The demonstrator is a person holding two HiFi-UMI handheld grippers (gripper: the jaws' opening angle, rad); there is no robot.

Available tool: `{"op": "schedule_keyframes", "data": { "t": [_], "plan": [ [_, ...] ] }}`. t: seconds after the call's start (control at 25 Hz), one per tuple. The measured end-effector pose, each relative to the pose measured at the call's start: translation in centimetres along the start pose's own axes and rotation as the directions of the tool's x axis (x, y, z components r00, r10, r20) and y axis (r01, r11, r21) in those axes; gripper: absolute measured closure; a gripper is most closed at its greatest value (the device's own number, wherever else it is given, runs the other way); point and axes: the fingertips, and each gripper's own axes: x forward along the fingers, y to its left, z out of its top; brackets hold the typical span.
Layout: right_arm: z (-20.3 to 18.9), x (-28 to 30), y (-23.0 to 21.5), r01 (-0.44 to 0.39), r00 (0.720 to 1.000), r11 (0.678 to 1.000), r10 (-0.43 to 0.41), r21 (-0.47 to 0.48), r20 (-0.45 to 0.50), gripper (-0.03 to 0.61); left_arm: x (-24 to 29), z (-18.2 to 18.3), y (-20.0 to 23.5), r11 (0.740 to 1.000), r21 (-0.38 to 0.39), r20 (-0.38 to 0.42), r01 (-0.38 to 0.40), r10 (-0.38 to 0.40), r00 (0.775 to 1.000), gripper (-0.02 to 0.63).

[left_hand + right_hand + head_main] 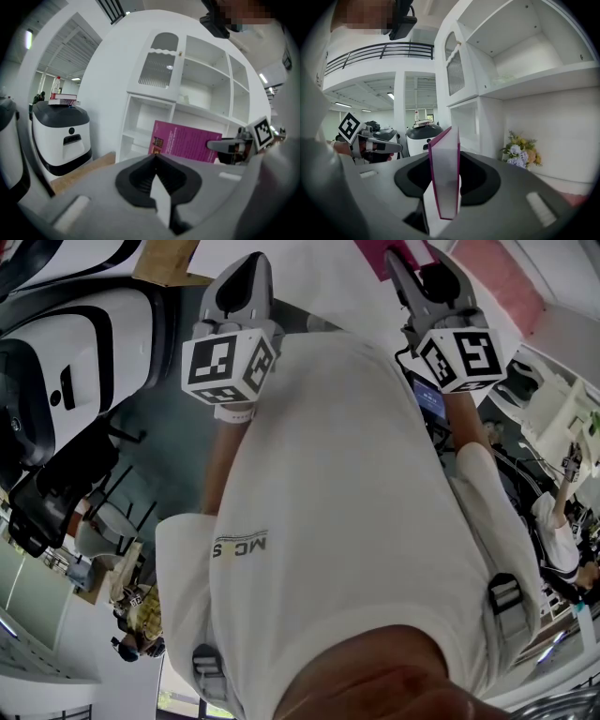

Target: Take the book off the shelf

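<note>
Book [443,164] held by right gripper [443,190], in front of shelf [534,77].

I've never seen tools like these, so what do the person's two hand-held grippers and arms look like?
Both the left gripper and the right gripper have smooth grey shells with black hollows around the jaws. Each carries a white cube printed with black square markers. The person wears a white short-sleeved T-shirt with small grey lettering.
</note>
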Motion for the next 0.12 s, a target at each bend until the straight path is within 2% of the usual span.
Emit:
{"op": "schedule_keyframes", "data": {
  "t": [0.12],
  "plan": [
    [-0.02, 0.06, 0.02, 0.004, 1.0, 1.0, -0.004, 0.001, -0.002, 0.436, -0.01, -0.03, 0.16, 1.0, -0.001, -0.004, -0.001, 0.001, 1.0, 0.612]
  ]
}}
